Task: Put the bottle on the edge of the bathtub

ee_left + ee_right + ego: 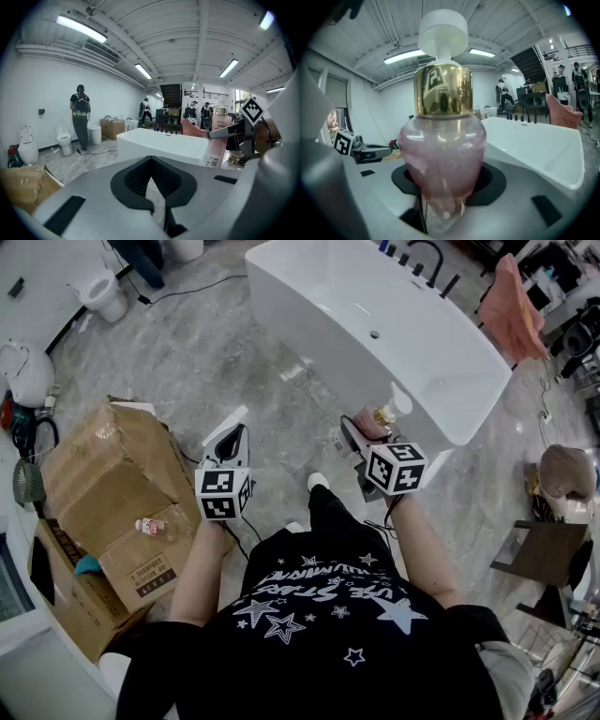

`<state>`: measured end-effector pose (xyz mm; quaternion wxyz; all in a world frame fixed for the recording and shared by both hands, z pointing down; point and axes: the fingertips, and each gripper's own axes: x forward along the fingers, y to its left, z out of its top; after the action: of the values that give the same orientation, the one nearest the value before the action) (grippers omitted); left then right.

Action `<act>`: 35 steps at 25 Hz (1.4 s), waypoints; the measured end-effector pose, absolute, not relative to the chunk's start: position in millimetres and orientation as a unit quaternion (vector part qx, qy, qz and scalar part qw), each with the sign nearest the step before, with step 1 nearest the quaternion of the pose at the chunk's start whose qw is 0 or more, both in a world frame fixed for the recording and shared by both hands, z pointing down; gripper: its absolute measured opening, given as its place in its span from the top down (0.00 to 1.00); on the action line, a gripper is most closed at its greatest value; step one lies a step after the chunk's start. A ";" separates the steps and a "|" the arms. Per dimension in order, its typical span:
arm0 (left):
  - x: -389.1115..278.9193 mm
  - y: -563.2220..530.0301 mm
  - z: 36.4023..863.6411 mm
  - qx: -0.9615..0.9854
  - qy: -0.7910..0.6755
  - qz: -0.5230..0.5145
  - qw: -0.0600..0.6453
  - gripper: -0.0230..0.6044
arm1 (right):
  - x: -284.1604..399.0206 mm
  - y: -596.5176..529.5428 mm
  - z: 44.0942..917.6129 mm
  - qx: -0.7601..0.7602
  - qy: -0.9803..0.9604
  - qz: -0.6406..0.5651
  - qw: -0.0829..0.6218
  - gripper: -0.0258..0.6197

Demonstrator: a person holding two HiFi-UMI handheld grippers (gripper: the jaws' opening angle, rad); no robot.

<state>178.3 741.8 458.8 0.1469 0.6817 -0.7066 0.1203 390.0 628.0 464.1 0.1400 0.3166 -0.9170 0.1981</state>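
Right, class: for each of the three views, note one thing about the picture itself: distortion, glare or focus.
Head view: even light, sharp, with soft sheen on the glossy white bathtub. Left gripper view: fisheye bends the ceiling beams; corners go black. Right gripper view: the translucent pink bottle with gold collar looms oversized, and its collar carries warped reflections.

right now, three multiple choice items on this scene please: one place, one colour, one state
1. The bathtub lies: A behind the person; B ahead, toward the person's right; C on the person's left.
2. The bottle has a collar that is: A blue; B black; C gold.
3. The right gripper is: A shut on the bottle; B open, empty; C out of view.
B: the head view shows the bathtub ahead-right. C: a gold band sits under the white pump. A: its jaws clasp the bottle's body.
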 end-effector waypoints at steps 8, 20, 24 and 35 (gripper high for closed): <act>160.9 727.2 452.9 0.681 -0.707 0.117 0.149 0.94 | 378.1 604.6 459.6 0.325 -0.915 0.195 0.139 0.61; 119.7 682.4 475.5 0.664 -0.720 0.102 0.175 0.94 | 334.5 537.6 482.6 0.314 -0.912 0.207 0.162 0.61; 96.7 619.1 470.3 0.660 -0.725 0.116 0.157 0.94 | 305.6 468.7 489.8 0.304 -0.916 0.213 0.150 0.61; -22.3 376.9 458.6 0.649 -0.730 0.145 0.158 0.94 | 197.7 226.5 484.4 0.282 -0.923 0.213 0.153 0.61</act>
<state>-22.3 376.9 458.6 0.1583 0.6490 -0.7298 0.1453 197.7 226.5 484.4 0.1534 0.2816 -0.9229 0.2131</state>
